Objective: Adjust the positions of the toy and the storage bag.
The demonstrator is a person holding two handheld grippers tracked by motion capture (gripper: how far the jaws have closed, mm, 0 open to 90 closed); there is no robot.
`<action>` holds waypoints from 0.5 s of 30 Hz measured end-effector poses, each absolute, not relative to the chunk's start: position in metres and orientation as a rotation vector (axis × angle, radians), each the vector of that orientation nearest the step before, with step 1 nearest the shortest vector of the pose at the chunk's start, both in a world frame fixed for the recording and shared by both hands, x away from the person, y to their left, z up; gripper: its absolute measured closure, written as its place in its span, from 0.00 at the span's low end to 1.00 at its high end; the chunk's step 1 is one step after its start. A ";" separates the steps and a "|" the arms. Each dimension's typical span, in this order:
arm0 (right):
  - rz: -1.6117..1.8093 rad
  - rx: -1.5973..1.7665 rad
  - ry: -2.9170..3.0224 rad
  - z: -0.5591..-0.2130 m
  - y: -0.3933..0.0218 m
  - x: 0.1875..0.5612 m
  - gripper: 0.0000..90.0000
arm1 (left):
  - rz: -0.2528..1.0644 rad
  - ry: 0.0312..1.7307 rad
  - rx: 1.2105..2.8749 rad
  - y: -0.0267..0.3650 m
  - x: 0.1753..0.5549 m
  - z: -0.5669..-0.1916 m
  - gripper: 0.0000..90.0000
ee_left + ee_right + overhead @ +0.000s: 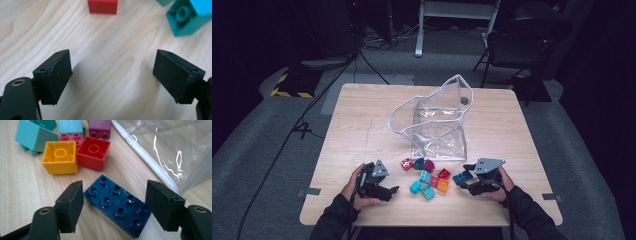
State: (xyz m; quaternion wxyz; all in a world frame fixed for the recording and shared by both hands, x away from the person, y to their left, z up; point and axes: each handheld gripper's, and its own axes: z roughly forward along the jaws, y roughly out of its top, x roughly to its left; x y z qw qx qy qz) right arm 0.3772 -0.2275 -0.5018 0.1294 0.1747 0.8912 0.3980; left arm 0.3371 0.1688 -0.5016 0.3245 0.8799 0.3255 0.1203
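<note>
My right gripper (114,203) stands low over the table with a dark blue flat brick (117,205) lying slantwise between its jaws. The black pads flank the brick's ends without clearly pressing on it, and it rests on the wood. From above, this gripper (466,181) and the blue brick (460,176) sit right of the brick pile (429,179). My left gripper (112,72) is open over bare wood, nothing between its pads. It lies left of the pile (394,190), pointing toward it.
A clear plastic bag (437,125) with a white rim lies open behind the pile. Loose bricks lie close: yellow (60,157), red (93,152), teal (32,137) and magenta (100,126). A red brick (102,6) and a teal one (190,15) lie ahead of the left jaws.
</note>
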 end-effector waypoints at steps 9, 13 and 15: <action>1.151 0.533 2.609 -0.505 -0.229 0.381 0.38 | 0.346 0.909 2.233 0.192 0.308 -0.507 0.17; 1.169 0.546 2.630 -0.504 -0.229 0.379 0.48 | 0.357 0.932 2.224 0.196 0.301 -0.507 0.17; 1.185 0.542 2.648 -0.504 -0.230 0.379 0.56 | 0.359 0.949 2.221 0.198 0.301 -0.508 0.16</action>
